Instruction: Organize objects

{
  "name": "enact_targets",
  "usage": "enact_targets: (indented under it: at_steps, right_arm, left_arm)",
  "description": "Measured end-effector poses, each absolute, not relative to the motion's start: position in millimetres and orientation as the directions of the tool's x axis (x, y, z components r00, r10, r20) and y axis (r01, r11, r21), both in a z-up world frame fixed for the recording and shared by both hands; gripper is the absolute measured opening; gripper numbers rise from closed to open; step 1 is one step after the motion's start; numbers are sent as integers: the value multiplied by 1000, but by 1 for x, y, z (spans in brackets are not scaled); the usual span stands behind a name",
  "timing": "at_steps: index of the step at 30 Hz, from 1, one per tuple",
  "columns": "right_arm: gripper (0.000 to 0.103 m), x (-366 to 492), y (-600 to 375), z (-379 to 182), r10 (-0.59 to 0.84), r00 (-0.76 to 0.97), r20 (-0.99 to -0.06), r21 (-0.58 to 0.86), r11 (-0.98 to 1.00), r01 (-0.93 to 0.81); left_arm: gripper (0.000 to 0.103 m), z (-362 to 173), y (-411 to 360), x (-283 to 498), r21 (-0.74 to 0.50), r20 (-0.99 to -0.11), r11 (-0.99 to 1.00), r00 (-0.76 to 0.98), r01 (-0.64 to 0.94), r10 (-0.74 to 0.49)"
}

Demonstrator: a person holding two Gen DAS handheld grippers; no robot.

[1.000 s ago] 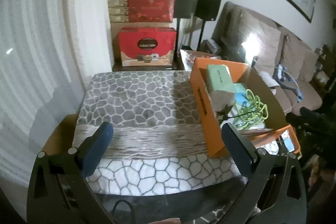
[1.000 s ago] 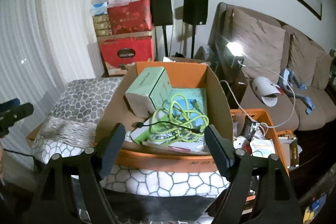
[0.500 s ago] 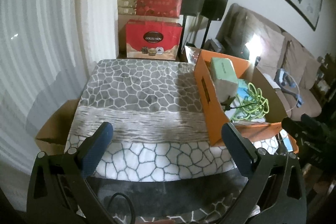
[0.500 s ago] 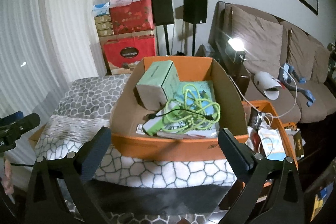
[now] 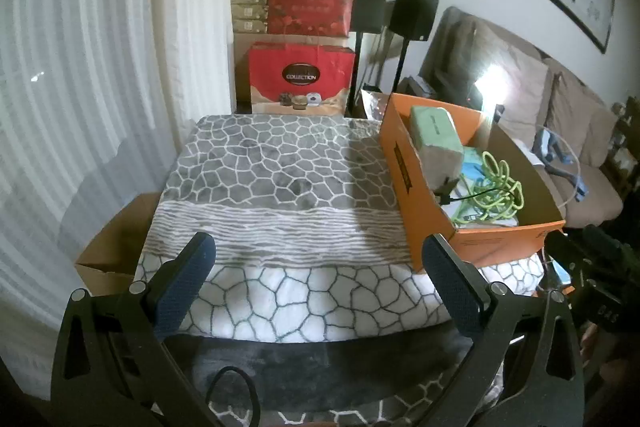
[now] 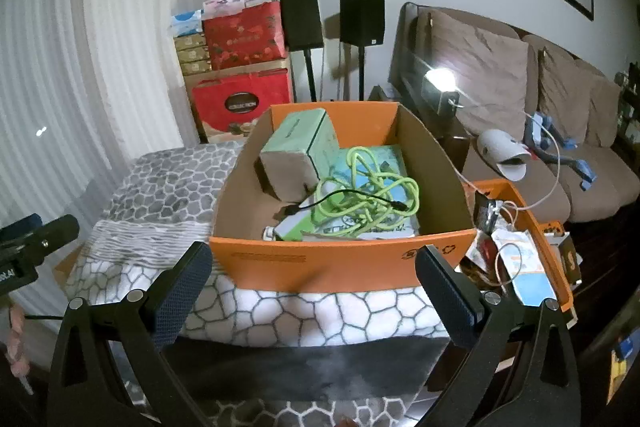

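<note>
Both grippers hover level near the front edge of the patterned blanket [image 5: 280, 187], pointing fwd. Left gripper [image 5: 320, 263] spread wide, nothing between its pads – over bare blanket, left of the orange box [image 5: 404, 183]. Right gripper [image 6: 314, 277] equally wide, empty, facing the box front w/o touching. Box sits on the blanket's right side (green carton [image 6: 298, 153] and lime cable [image 6: 368, 195] inside). Only the right view shows the second orange bin [image 6: 550, 247] beside it; only the left view shows the brown carton [image 5: 116, 247] by the curtain.
</note>
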State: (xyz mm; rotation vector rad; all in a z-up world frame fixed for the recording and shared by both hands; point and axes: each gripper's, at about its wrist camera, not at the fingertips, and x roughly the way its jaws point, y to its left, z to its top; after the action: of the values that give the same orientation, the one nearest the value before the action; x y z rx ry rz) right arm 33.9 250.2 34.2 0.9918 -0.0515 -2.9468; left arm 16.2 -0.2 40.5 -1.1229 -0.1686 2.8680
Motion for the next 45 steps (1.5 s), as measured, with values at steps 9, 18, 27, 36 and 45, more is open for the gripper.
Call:
enact_targets:
  at_steps: [9, 18, 27, 36, 45]
  right_arm:
    - [102, 33, 244, 32, -35, -796, -604, 31, -999, 21]
    - [102, 34, 235, 32, -55, -798, -600, 28, -998, 48]
    - [102, 33, 230, 33, -56, -803, -594, 23, -998, 53]
    - [102, 33, 230, 32, -54, -800, -598, 22, -998, 51]
    - [102, 33, 229, 32, -55, -799, -599, 25, -998, 51]
  left_arm:
    - [103, 36, 3, 18, -99, -672, -995, -737, -13, 76]
    - [103, 34, 6, 23, -55, -649, -999, -760, -3, 38]
    - [103, 33, 6, 27, -36, -632, -999, -775, 10, 15]
    - [103, 34, 4, 29, -40, -624, -999, -781, 17, 11]
    - [103, 35, 5, 30, -37, -620, -999, -785, 28, 1]
